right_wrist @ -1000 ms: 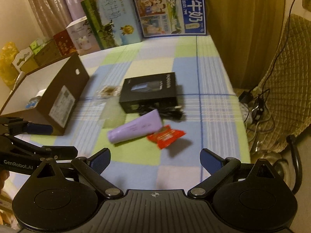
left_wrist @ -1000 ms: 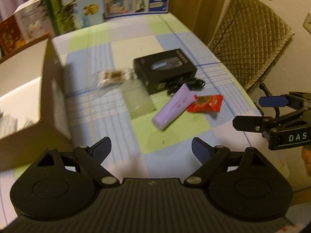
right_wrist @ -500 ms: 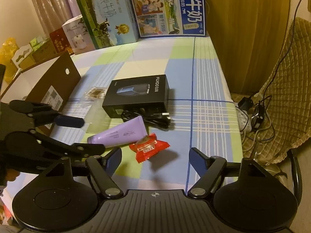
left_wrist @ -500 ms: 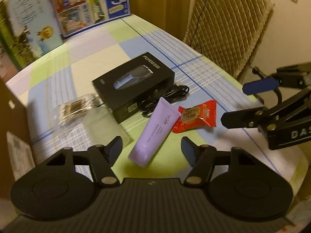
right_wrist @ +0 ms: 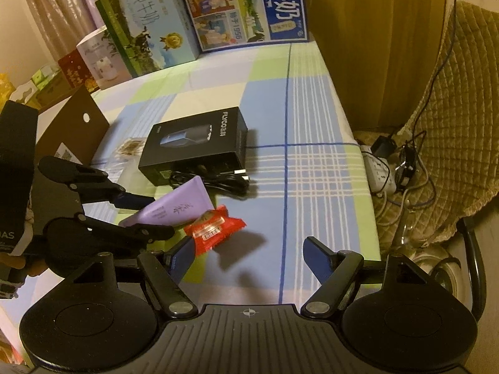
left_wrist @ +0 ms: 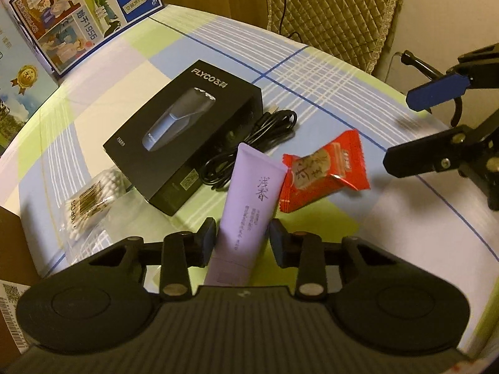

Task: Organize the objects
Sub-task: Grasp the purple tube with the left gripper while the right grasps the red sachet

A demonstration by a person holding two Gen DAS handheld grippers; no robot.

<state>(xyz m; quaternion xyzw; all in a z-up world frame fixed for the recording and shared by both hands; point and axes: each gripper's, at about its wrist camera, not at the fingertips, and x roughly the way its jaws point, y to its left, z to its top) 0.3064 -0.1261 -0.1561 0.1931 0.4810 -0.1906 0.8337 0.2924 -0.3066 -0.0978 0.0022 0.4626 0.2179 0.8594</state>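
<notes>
lavender tube point(left_wrist: 248, 205) is lying on the checked counter point(left_wrist: 315, 93), its lower end sitting between my left gripper point(left_wrist: 242, 239) jaws; the pads are flanking it closely, and i cannot tell whether they are pressing it yet. red snack packet point(left_wrist: 324, 173) is touching the tube's right side, and the black cable point(left_wrist: 249, 149) is coiling just behind its cap end, against the black shaver box point(left_wrist: 184, 143). a bag of cotton swabs point(left_wrist: 90, 199) is lying left of that box. my right gripper point(right_wrist: 249, 257) is hovering with jaws spread wide and holding nothing, near the packet, with bare cloth running right toward the counter's edge point(right_wrist: 358, 155). the brown cardboard box point(right_wrist: 75, 131) is standing at the left; its inside is hidden from me. milk cartons point(right_wrist: 199, 21) are lining the far edge.
</notes>
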